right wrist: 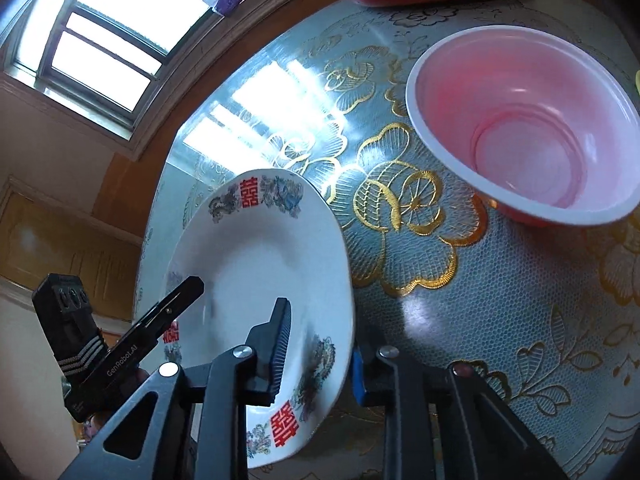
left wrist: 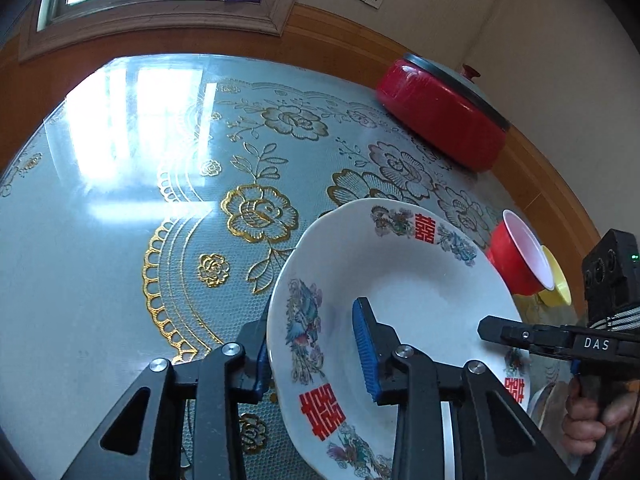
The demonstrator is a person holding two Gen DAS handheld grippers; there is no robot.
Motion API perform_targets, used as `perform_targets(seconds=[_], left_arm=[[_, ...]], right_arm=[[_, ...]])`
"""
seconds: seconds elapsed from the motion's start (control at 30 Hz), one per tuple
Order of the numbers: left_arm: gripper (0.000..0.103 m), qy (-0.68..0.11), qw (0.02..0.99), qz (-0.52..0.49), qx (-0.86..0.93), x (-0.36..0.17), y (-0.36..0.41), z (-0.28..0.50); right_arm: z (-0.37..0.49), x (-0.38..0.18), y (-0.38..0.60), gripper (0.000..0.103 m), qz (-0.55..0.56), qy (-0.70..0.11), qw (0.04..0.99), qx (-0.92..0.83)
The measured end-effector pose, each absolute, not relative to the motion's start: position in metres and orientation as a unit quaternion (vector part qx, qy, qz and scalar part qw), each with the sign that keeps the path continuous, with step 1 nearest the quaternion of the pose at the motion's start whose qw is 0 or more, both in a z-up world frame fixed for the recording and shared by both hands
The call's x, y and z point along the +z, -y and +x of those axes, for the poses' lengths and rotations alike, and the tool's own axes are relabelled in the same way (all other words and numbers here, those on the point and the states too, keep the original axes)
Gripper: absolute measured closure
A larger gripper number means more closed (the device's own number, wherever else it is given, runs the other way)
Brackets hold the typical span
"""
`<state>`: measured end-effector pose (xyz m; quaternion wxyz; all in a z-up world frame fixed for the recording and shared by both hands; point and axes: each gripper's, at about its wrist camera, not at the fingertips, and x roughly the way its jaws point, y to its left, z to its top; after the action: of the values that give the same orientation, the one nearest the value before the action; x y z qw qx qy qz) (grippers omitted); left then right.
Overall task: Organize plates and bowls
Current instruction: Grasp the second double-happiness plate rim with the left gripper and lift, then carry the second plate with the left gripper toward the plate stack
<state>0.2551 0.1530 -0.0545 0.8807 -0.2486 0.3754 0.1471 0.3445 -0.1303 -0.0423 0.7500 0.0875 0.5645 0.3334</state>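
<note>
One white plate (left wrist: pixel 400 280) sits tilted above the lace-patterned table (left wrist: pixel 120 220), gripped at both rims. Right of it stand a red bowl (left wrist: pixel 516 256) and a yellow bowl (left wrist: pixel 558 280), a red pot (left wrist: pixel 436 120) behind. The left gripper (left wrist: pixel 316 352) and right gripper (right wrist: pixel 320 352) each pinch a plate edge.

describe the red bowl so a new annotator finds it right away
Start from the round table under a pale lace-pattern cover with gold flowers. Beyond the white plate with red characters and bird motifs, near the table's edge, stands the red plastic bowl with a white-pink inside. It is nested in a yellow bowl, and it is far smaller than the lidded red pot behind.
</note>
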Motion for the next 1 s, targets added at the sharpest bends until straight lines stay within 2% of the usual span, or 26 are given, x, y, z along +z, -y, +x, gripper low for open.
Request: perform_targets(seconds=[0.17,0.4,1.0], left_arm=[[0.074,-0.377,0.879,-0.252,0.146,-0.056,-0.151,0.247],[0.080,-0.372,0.867,-0.303,0.130,-0.058,-0.146,0.228],[0.081,-0.366,0.874,-0.289,0.137,-0.041,-0.118,0.215]], right_arm=[[0.347,-0.039,0.131,0.081,0.079,-0.567,0.750,0.331],[0.344,-0.040,0.138,0.072,0.092,-0.566,0.747,0.336],[0.335,-0.027,0.149,0.074,0.065,-0.543,0.758,0.355]])
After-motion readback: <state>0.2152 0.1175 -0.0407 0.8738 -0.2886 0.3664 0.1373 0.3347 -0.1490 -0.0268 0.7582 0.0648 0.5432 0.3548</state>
